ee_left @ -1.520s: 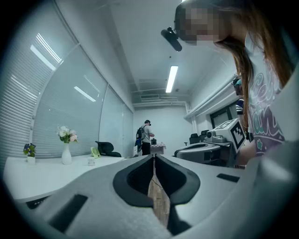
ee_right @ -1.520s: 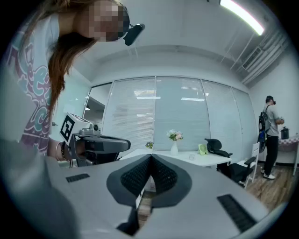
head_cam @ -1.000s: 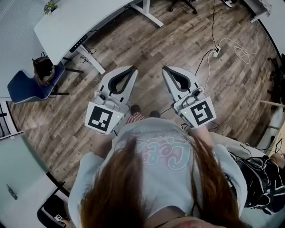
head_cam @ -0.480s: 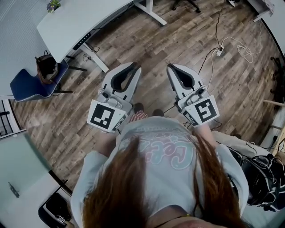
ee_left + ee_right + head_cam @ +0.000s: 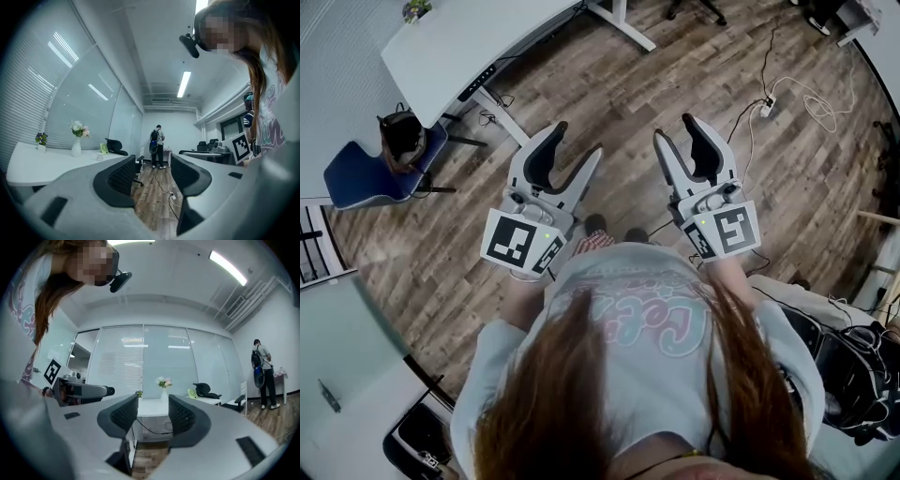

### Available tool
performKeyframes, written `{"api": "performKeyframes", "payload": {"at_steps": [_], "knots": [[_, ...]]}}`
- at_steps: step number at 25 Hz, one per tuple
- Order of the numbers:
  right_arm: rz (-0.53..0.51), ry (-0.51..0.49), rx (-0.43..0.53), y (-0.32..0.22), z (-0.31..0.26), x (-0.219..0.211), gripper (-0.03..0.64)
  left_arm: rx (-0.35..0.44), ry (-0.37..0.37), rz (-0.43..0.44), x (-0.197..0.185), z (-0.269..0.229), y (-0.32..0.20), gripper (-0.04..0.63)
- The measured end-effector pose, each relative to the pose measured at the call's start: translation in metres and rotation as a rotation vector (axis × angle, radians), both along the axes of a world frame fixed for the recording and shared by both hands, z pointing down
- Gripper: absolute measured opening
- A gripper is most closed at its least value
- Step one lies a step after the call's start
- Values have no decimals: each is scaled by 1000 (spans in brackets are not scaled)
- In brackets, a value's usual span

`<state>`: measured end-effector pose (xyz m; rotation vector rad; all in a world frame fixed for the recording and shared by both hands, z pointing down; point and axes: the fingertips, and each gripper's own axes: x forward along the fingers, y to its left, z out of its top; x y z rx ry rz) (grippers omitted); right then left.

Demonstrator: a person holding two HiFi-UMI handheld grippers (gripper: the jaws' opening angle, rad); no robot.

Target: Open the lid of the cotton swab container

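Cotton swab container appears in no view. Shut a second ago, the white-and-black plastic left gripper [image 5: 578,141] and right gripper [image 5: 677,128] now hover with ribbed, curved jaws opening, nothing between them, above brown wood-plank floor [image 5: 694,66].

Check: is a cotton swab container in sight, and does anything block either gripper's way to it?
No container shows, so blockage can't be judged. Left gripper and right gripper hang over the floor, jaws opening, empty.
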<state>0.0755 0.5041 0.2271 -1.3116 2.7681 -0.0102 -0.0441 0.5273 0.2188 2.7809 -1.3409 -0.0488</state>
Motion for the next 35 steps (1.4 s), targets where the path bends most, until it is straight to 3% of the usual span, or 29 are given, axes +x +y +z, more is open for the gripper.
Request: {"api": "performKeyframes", "payload": {"at_steps": [6,12,18,26,35], "knots": [[21,-5,-15,-5,5,-6,295,10,0,-14,-1,-2,-10,247],[26,-52,-69,-6,10,-12,302,-4,13,26,2,2,-5,252],[4,20,-32,4,16,-35,302,7,26,38,-12,5,1,250],[-14,22,-53,-3,22,-65,302,-10,-11,36,-41,16,-7,250],[12,-57,-76,-16,18,-91,302,-20,-20,53,-73,26,-23,250]]}}
